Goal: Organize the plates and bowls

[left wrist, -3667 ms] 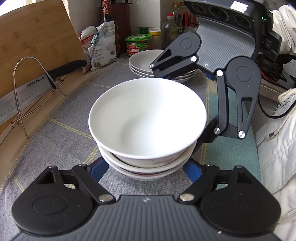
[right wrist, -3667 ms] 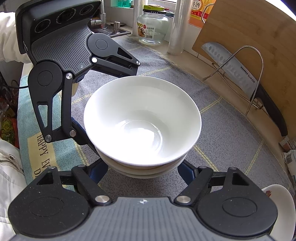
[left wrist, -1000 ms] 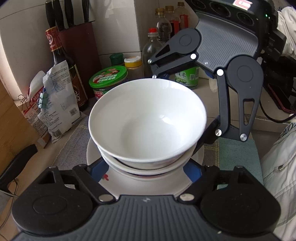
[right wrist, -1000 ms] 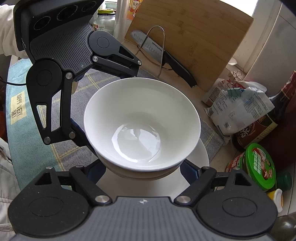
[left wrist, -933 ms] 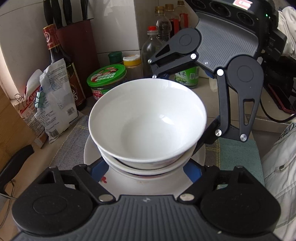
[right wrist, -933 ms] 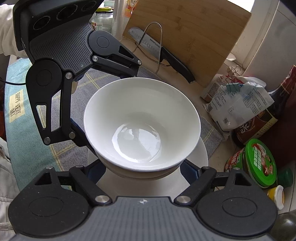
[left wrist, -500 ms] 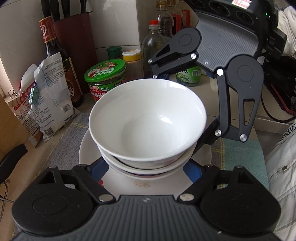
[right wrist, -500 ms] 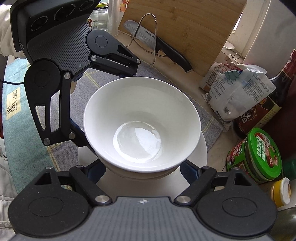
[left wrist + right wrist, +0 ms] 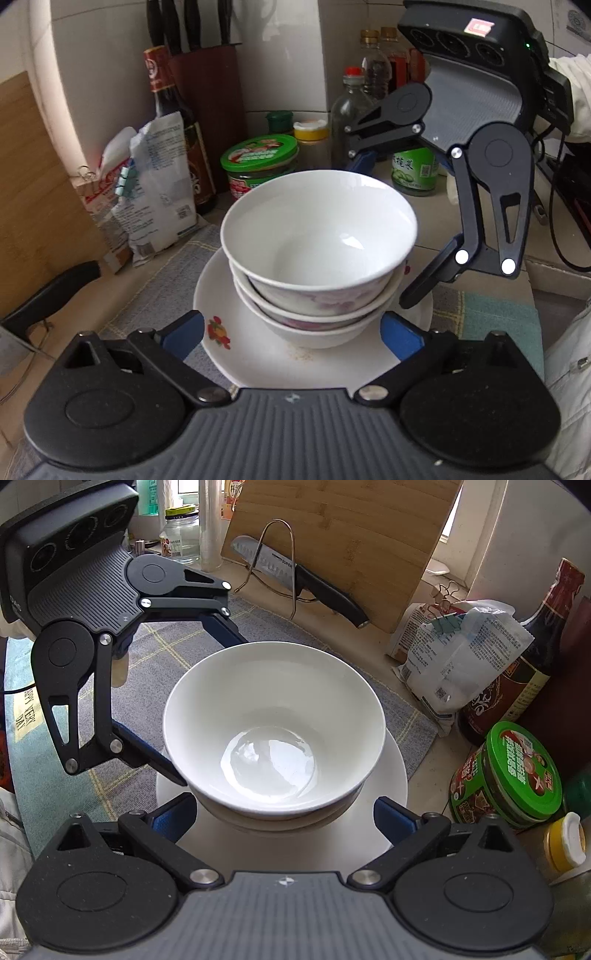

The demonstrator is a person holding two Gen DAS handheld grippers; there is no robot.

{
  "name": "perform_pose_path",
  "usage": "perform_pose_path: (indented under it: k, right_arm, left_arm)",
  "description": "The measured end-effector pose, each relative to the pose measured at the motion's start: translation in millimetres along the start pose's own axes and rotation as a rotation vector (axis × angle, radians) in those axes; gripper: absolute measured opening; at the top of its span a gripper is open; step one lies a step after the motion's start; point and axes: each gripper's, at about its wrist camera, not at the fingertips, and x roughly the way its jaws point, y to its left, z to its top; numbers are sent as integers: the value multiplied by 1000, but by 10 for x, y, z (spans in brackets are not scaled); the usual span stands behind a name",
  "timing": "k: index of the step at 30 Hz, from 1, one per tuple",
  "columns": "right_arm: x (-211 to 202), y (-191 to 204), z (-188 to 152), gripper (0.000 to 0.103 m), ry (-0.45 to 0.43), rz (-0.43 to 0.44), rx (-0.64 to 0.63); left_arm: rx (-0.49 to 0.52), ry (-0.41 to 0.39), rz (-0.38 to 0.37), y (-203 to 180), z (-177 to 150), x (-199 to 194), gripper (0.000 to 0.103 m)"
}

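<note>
Left wrist view: the left claw (image 9: 291,328) has just sprung wide, its blue pads now clear of the stack of bowls (image 9: 319,254) — three glossy white ceramic bowls, the lower two with pink flowers, set on the flowered plate (image 9: 236,343).

Right wrist view: the right claw (image 9: 282,816) has just opened too, gripping nothing — delivery looks done. The plate's smooth rim lies partly on the grey woven mat (image 9: 162,657) on the surface.

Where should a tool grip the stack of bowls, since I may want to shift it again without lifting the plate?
Grip the bottom bowl low on its outer wall, from two opposite sides and just above the plate. The stack of bowls sits upright, its walls narrow toward the foot, and the lowest bowl carries the others. The top bowl alone would likely lift away.
</note>
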Motion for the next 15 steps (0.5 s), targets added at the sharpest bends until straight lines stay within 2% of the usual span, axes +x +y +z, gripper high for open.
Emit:
perform_pose_path:
  k: [4,9,13,15]
  right_arm:
    - [-134,100,-22,103,-5,-29,57]
    - [-474,392,48,103,-48,-149,144]
    - [-630,550,129,103,-77,-262,378]
    - [-647,663,119,103,-90,-318,498]
  left_arm:
    - [-41,-86,109,-103,-49,-359,102]
    - [-102,-166,155,-148,-84,-763,102]
    - [-226,-145,303,-178,-123,-881,102]
    - [-311,-120,351,-188,-158,-932,102]
